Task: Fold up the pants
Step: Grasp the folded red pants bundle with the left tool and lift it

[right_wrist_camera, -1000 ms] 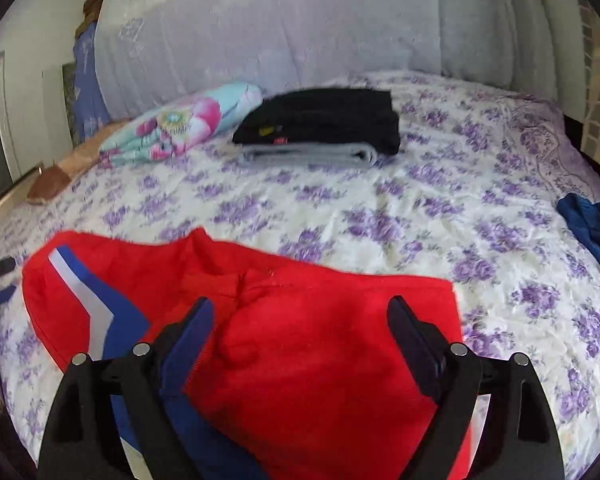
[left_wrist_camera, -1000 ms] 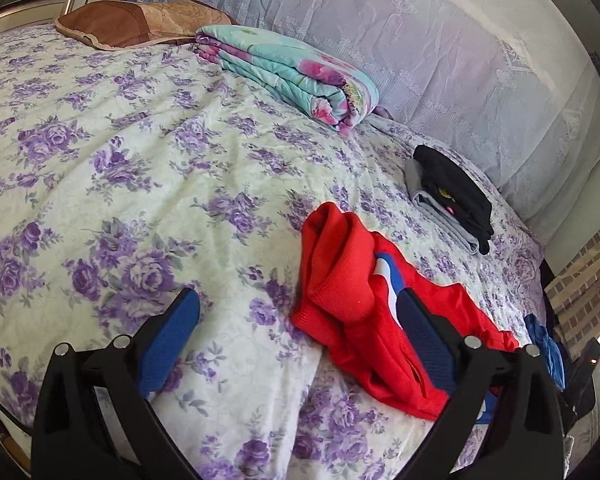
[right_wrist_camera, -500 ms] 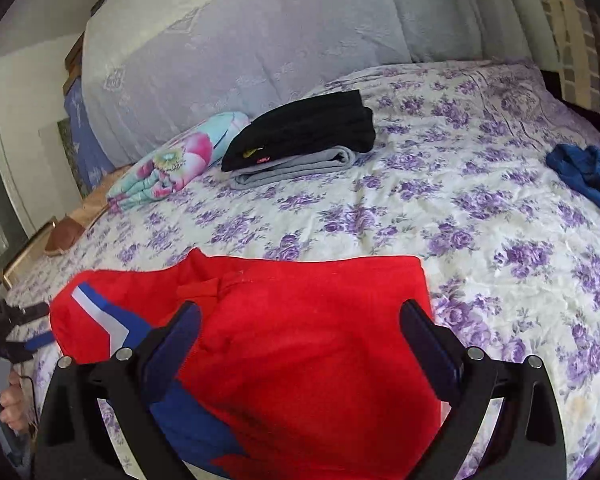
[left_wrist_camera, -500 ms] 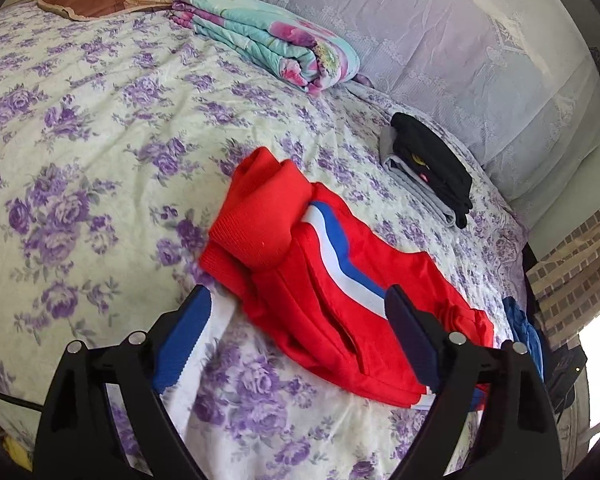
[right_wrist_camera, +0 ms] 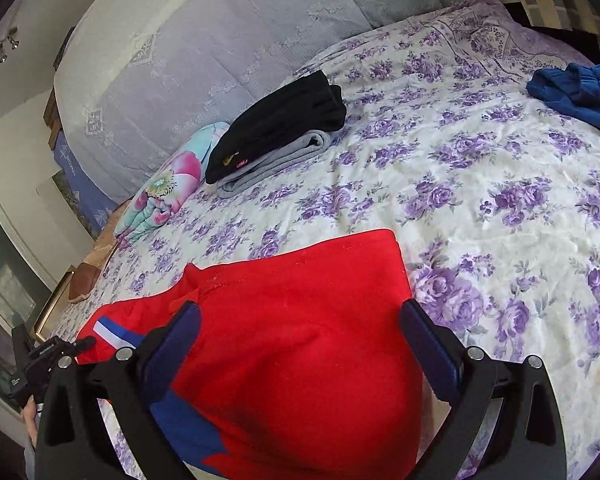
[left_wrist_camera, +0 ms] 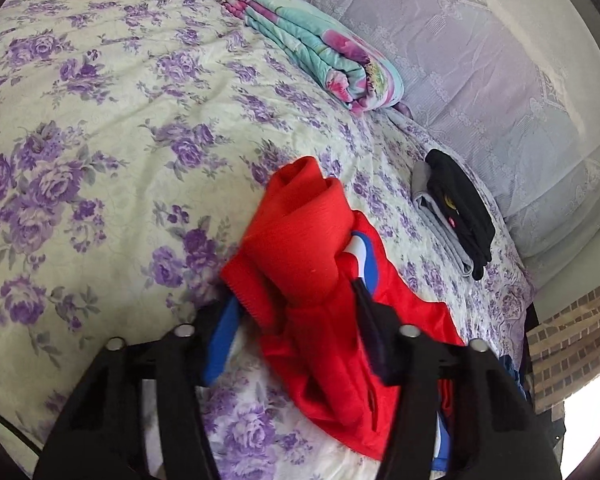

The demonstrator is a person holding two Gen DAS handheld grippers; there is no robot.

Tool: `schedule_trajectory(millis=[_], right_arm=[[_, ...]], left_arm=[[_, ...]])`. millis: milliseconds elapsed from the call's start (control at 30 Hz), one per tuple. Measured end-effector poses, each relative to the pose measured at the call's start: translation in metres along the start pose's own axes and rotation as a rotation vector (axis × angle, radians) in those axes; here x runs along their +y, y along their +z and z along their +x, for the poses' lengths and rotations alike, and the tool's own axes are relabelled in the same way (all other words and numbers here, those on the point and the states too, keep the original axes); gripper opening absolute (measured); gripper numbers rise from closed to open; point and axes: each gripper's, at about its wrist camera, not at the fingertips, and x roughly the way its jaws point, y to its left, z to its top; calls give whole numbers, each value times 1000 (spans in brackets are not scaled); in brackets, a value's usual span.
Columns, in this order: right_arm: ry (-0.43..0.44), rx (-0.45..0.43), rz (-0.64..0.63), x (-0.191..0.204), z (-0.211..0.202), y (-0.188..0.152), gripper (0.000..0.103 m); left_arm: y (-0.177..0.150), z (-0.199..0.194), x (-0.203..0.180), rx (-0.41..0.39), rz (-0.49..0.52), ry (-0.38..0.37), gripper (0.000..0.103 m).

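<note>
Fingers [left_wrist_camera: 220, 344] around bunched red pants [left_wrist_camera: 300, 240]

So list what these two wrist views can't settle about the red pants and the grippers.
- Left wrist: whether the left gripper has closed on the red pants; bunched cloth covers the fingertips, and the image is motion-blurred.
- Right wrist: the pants' near edge, hidden behind the right gripper and cut by the frame.
- Right wrist: the black garment's small labels, too small to read.

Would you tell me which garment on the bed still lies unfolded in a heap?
The blue garment at the bed's far edge; the black and grey ones are stacked folded.
</note>
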Motion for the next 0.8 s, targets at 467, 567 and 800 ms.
schedule_trajectory(millis=[467, 567, 800], right_arm=[[-47, 68, -77, 10, 7, -1, 99], [64, -147, 130, -31, -45, 5, 99], [82, -259, 380, -114, -87, -8, 99]], left_arm=[[3, -40, -97, -129, 338, -38, 26], [-7, -43, -148, -169, 491, -50, 26], [-97, -24, -271, -180, 913, -147, 26]])
